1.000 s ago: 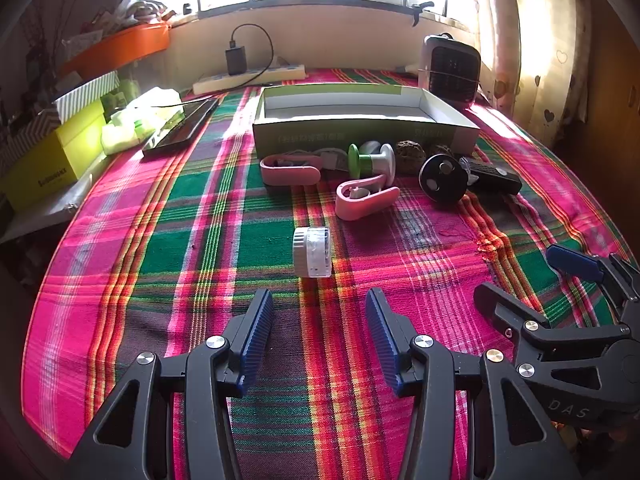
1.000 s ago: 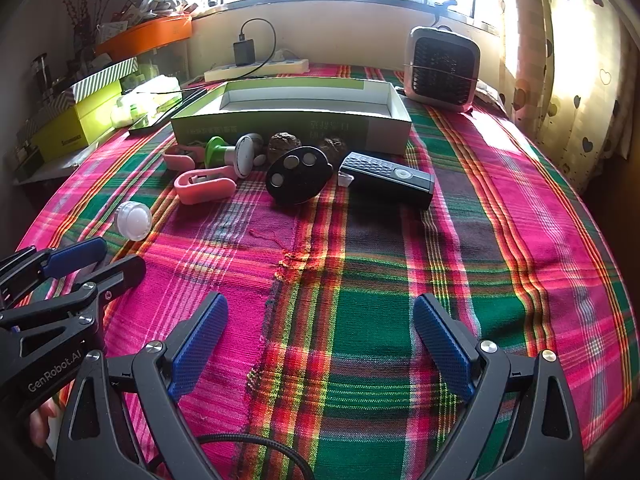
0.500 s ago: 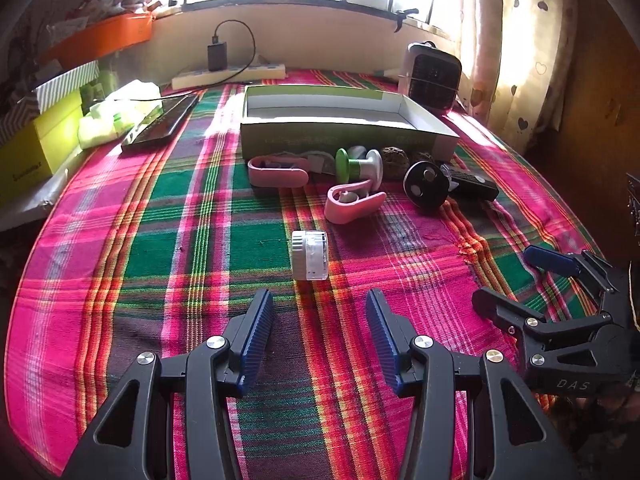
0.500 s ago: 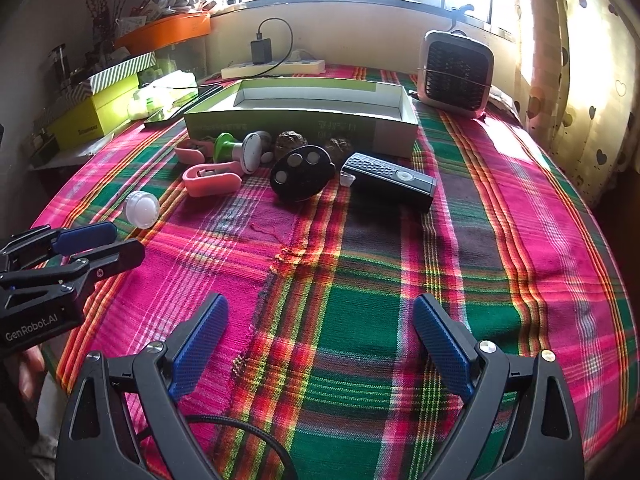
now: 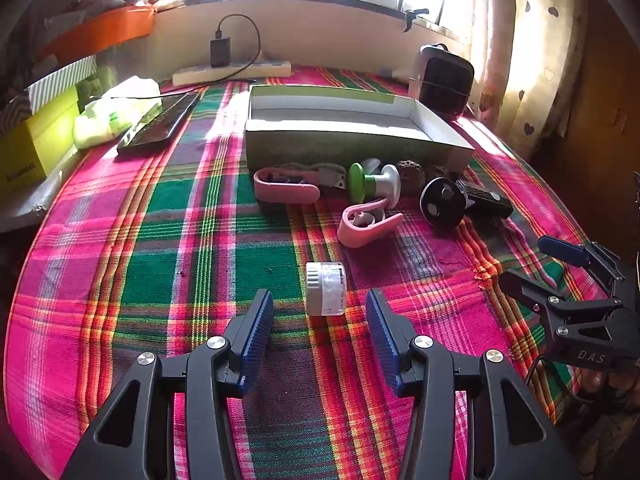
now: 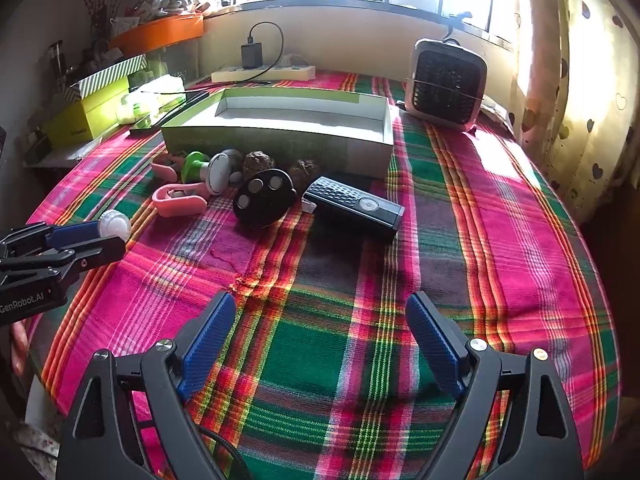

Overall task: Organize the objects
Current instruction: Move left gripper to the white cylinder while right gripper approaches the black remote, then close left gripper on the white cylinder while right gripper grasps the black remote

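Note:
A small white round jar [image 5: 325, 288] lies on its side on the plaid cloth, just ahead of my open left gripper [image 5: 319, 309]; its near end sits level with the fingertips. The same jar [image 6: 115, 225] shows behind the left gripper [image 6: 96, 236] in the right wrist view. My right gripper [image 6: 320, 312] stands open over bare cloth, empty. Beyond lie two pink clips [image 5: 366, 224], a green and white spool [image 5: 374, 182], a black round disc [image 6: 264, 197], a black remote [image 6: 352, 207] and an empty open box [image 6: 280, 128].
A small fan heater [image 6: 446, 84] stands at the back right. A power strip with a charger [image 6: 262, 73], a dark tablet [image 5: 160, 124], yellow boxes [image 6: 88, 118] and an orange tray [image 6: 160, 34] line the back left. Curtains hang at the right edge.
My left gripper has moved forward toward the white jar, which now sits at its fingertips. The right gripper has shifted slightly; both stay open.

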Tool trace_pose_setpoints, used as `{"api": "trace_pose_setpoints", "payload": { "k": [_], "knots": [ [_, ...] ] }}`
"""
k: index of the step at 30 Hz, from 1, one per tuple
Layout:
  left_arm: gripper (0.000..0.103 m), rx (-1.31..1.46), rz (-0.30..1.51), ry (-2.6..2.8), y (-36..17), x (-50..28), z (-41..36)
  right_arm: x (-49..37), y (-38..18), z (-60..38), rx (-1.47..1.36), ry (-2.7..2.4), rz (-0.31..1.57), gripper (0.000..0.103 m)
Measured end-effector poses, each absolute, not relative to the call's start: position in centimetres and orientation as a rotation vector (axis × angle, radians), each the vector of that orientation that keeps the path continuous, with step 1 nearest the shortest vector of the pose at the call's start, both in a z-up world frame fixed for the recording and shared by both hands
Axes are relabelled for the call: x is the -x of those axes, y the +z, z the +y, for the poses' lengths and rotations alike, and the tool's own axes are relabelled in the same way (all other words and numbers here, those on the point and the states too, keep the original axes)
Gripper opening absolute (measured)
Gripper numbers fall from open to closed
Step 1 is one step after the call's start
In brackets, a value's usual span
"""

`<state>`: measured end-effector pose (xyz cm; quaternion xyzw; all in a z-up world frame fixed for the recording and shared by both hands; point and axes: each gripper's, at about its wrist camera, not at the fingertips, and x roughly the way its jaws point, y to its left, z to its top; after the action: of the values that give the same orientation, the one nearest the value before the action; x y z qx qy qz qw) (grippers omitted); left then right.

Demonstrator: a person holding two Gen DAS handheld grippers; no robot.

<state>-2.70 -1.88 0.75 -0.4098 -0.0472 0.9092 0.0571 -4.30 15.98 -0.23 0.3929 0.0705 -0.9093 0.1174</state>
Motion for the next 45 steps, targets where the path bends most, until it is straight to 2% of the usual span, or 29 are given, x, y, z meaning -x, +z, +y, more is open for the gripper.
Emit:
{"api": "trace_pose_setpoints", "payload": {
  "k": [3, 10, 19, 23, 26, 29, 32, 37, 45],
  "knots": [
    [0.044, 1.247, -0.129, 2.769, 0.7, 3.0, -2.0, 5.2, -0.1, 16.2, -1.147, -2.659, 0.240, 0.087],
    [0.031, 1.253, -0.141, 2.787, 0.6, 3.6, -2.5, 8.1, 0.8, 17.5, -1.139, -2.678, 0.288, 0.087],
    [0.029, 1.254, -0.137, 2.798, 0.6, 4.3, -2.4, 10.9, 0.5, 17.7, -1.143, -2.593, 0.334, 0.086],
    [0.029, 1.258, -0.130, 2.801, 0.6, 4.6, -2.3, 11.8, 0.1, 17.5, -1.160, -2.522, 0.337, 0.071],
    [0.029, 1.255, -0.133, 2.804, 0.6, 4.7, -2.3, 11.8, -0.1, 17.6, -1.172, -2.492, 0.324, 0.066],
    [0.029, 1.254, -0.128, 2.805, 0.6, 4.8, -2.4, 11.6, -0.2, 17.5, -1.173, -2.472, 0.307, 0.051],
    [0.029, 1.254, -0.125, 2.806, 0.6, 5.0, -2.4, 11.3, -0.2, 17.2, -1.177, -2.458, 0.307, 0.046],
    [0.029, 1.254, -0.127, 2.807, 0.6, 4.9, -2.3, 10.6, 0.0, 17.0, -1.183, -2.448, 0.270, 0.038],
    [0.029, 1.257, -0.114, 2.808, 0.6, 5.3, -2.4, 11.5, -0.3, 16.7, -1.222, -2.478, 0.184, 0.038]
  ]
}}
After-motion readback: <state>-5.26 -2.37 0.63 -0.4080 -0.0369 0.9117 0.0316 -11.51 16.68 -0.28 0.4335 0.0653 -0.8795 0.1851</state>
